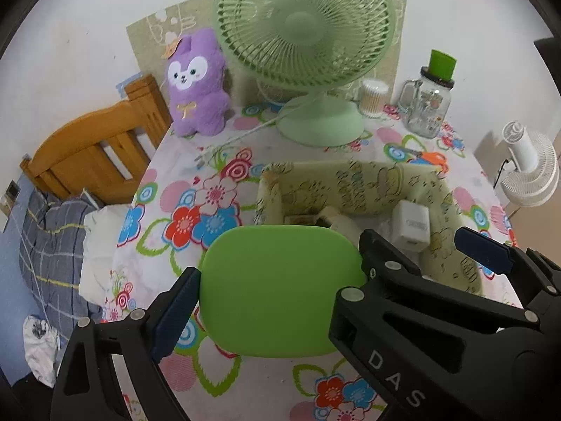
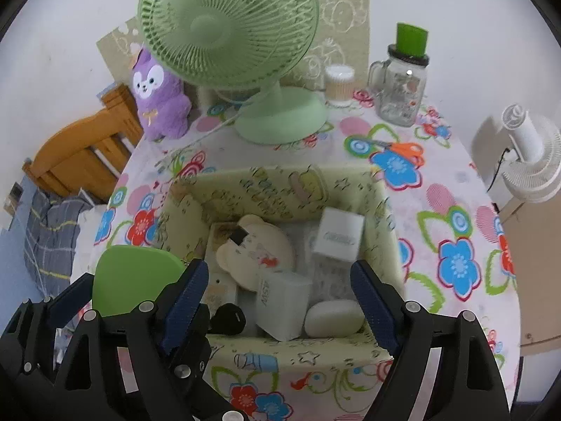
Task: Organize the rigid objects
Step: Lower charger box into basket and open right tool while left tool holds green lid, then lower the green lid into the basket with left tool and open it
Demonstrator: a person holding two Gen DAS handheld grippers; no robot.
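Observation:
My left gripper [image 1: 280,263] is shut on a flat green rounded-square lid [image 1: 280,287], one finger on each side edge, just left of the printed fabric box [image 1: 350,175]. From the right wrist view the lid [image 2: 133,280] shows at the lower left. My right gripper [image 2: 280,268] stands open over the near part of the box [image 2: 280,182]. Its fingers straddle a white charger block [image 2: 280,301] and a white oval case [image 2: 333,317] without touching them. Also in the box lie a cream bear-shaped item [image 2: 256,249], a white cube [image 2: 342,236] and a black round thing [image 2: 228,317].
A green desk fan [image 2: 228,28], purple plush [image 2: 157,101], swab tub [image 2: 338,84] and glass jar under a green cup [image 2: 399,87] stand at the back of the flowered tablecloth [image 2: 438,210]. Orange scissors [image 2: 403,151] lie right of the fan. Bed headboard [image 1: 94,154] left, white fan [image 2: 526,154] right.

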